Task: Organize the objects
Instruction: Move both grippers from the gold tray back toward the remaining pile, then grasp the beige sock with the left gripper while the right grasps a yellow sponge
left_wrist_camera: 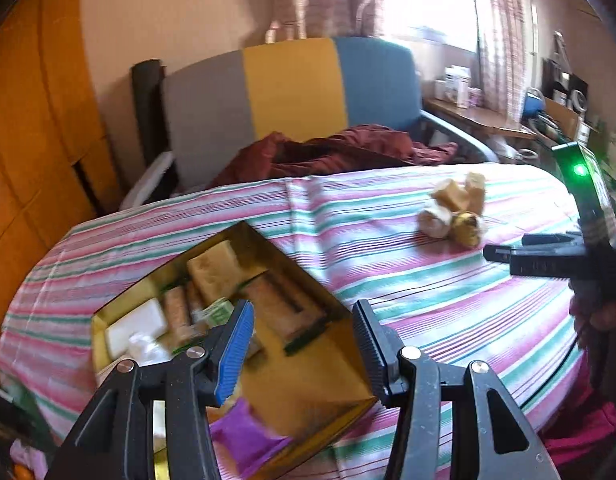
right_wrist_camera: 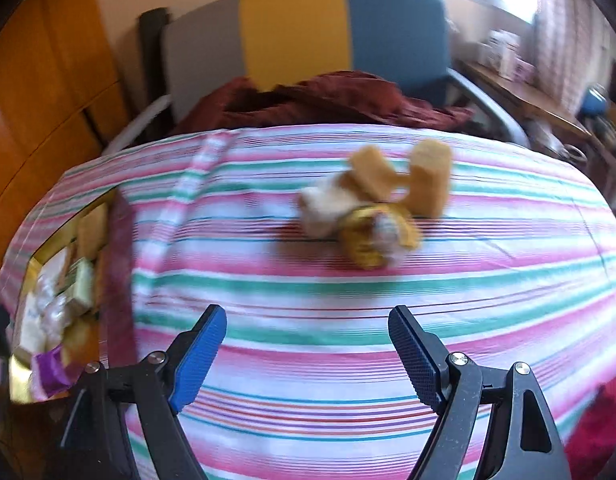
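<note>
An open gold tin [left_wrist_camera: 295, 268] lies on the striped cloth [left_wrist_camera: 428, 304], holding tan bars, white packets and a purple packet [left_wrist_camera: 243, 432]. My left gripper [left_wrist_camera: 303, 306] hangs over the tin's near right part. Its blue pad is above the inside, its black pad is by the right wall, and nothing is pressed between them. A small pile of tan and gold wrapped snacks [right_wrist_camera: 372, 208] lies farther right on the cloth [right_wrist_camera: 348, 360]. My right gripper [right_wrist_camera: 308, 312] stands open and empty short of that pile. The tin [right_wrist_camera: 119, 240] is at its left.
A chair with a grey, yellow and blue back [left_wrist_camera: 291, 88] stands behind the table, with a maroon cloth [left_wrist_camera: 340, 152] on its seat. An orange wooden cabinet [left_wrist_camera: 35, 120] fills the left. A cluttered desk [left_wrist_camera: 476, 116] stands at the right, under the window.
</note>
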